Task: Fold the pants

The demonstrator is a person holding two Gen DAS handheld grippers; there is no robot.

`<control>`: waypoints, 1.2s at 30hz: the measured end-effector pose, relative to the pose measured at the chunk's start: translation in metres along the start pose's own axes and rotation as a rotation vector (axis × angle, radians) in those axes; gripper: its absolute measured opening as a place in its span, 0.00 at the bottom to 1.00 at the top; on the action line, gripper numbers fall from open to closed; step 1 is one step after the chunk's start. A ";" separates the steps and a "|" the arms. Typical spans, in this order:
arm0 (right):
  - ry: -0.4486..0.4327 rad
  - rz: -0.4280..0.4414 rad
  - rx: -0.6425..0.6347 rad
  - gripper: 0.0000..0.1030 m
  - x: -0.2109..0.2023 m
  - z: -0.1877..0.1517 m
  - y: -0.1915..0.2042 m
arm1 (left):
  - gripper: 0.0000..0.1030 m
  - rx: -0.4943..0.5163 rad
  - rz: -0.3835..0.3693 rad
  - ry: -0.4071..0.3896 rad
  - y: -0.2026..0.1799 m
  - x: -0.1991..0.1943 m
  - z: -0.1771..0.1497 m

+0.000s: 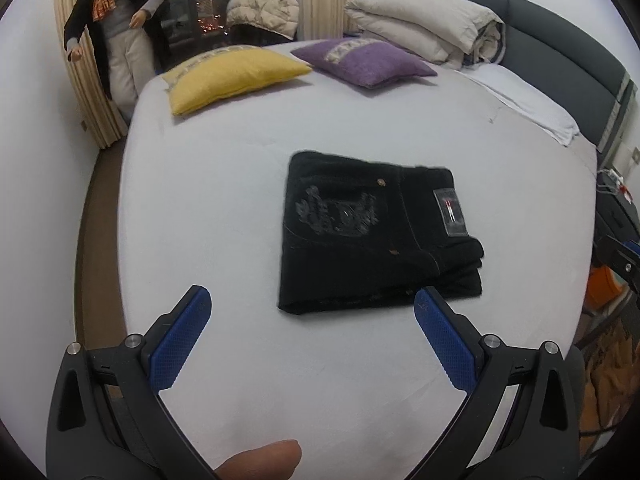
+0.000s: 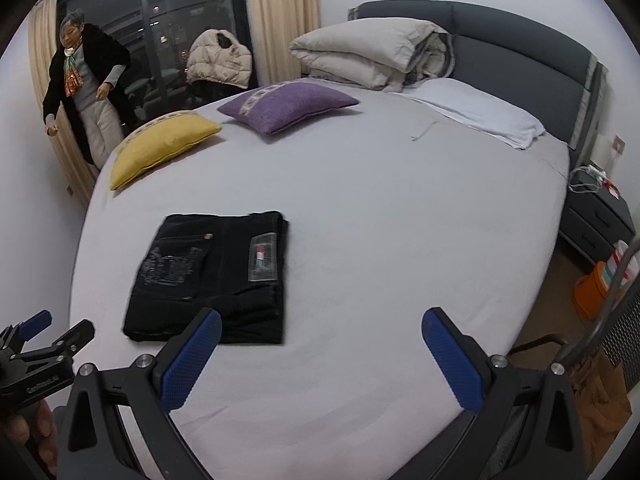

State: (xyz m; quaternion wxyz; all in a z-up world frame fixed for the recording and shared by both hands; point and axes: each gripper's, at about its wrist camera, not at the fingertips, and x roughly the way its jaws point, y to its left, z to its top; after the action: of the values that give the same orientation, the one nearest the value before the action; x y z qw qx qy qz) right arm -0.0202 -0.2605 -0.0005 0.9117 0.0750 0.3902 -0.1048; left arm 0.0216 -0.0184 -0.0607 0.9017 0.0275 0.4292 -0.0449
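Observation:
Black pants (image 1: pixel 372 232) lie folded into a compact rectangle on the grey bed sheet (image 1: pixel 224 208), back pocket embroidery and a waist label facing up. They also show in the right wrist view (image 2: pixel 212 276). My left gripper (image 1: pixel 312 300) is open and empty, held above the sheet just in front of the pants' near edge. My right gripper (image 2: pixel 322 320) is open and empty, to the right of the pants, its left finger (image 2: pixel 192 360) overlapping their near right corner in view. The left gripper also shows at the lower left of the right wrist view (image 2: pixel 56 330).
A yellow pillow (image 1: pixel 232 76) and a purple pillow (image 1: pixel 364 60) lie at the far side of the bed. A folded duvet (image 1: pixel 424 28) rests by the dark headboard (image 1: pixel 560 48). A person (image 1: pixel 116 28) stands by the curtains. A nightstand (image 2: pixel 600 216) and orange box (image 2: pixel 600 288) are at the right.

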 end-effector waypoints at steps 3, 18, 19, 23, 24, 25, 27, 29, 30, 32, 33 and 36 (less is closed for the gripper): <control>-0.015 0.017 -0.028 1.00 -0.004 0.008 0.014 | 1.00 -0.012 0.009 -0.019 0.006 -0.006 0.008; 0.025 0.019 -0.048 1.00 -0.001 0.013 0.036 | 1.00 -0.022 0.003 -0.019 0.004 -0.008 0.012; 0.025 0.013 -0.052 1.00 -0.001 0.012 0.037 | 1.00 -0.021 0.003 -0.020 0.004 -0.009 0.012; 0.031 0.006 -0.057 1.00 0.000 0.011 0.039 | 1.00 -0.025 0.008 -0.019 0.005 -0.009 0.011; 0.032 0.008 -0.057 1.00 0.000 0.010 0.039 | 1.00 -0.026 0.010 -0.019 0.005 -0.009 0.011; 0.033 0.008 -0.059 1.00 0.000 0.010 0.040 | 1.00 -0.028 0.011 -0.019 0.006 -0.009 0.011; 0.033 0.008 -0.065 1.00 0.000 0.010 0.042 | 1.00 -0.029 0.014 -0.019 0.006 -0.009 0.010; 0.034 0.005 -0.071 1.00 0.001 0.009 0.043 | 1.00 -0.031 0.017 -0.018 0.007 -0.009 0.010; 0.035 0.005 -0.072 1.00 0.001 0.009 0.044 | 1.00 -0.031 0.018 -0.017 0.007 -0.009 0.010; 0.038 0.005 -0.076 1.00 0.002 0.008 0.045 | 1.00 -0.033 0.020 -0.016 0.008 -0.009 0.009; 0.039 0.005 -0.078 1.00 0.002 0.008 0.046 | 1.00 -0.033 0.022 -0.016 0.008 -0.009 0.008; 0.042 0.005 -0.081 1.00 0.003 0.008 0.048 | 1.00 -0.036 0.028 -0.017 0.010 -0.009 0.007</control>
State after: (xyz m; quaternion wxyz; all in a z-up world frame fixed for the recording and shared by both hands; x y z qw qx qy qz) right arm -0.0008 -0.2165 0.0052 0.9059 0.0410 0.4129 -0.0849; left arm 0.0225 -0.0088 -0.0492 0.9061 0.0169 0.4220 -0.0247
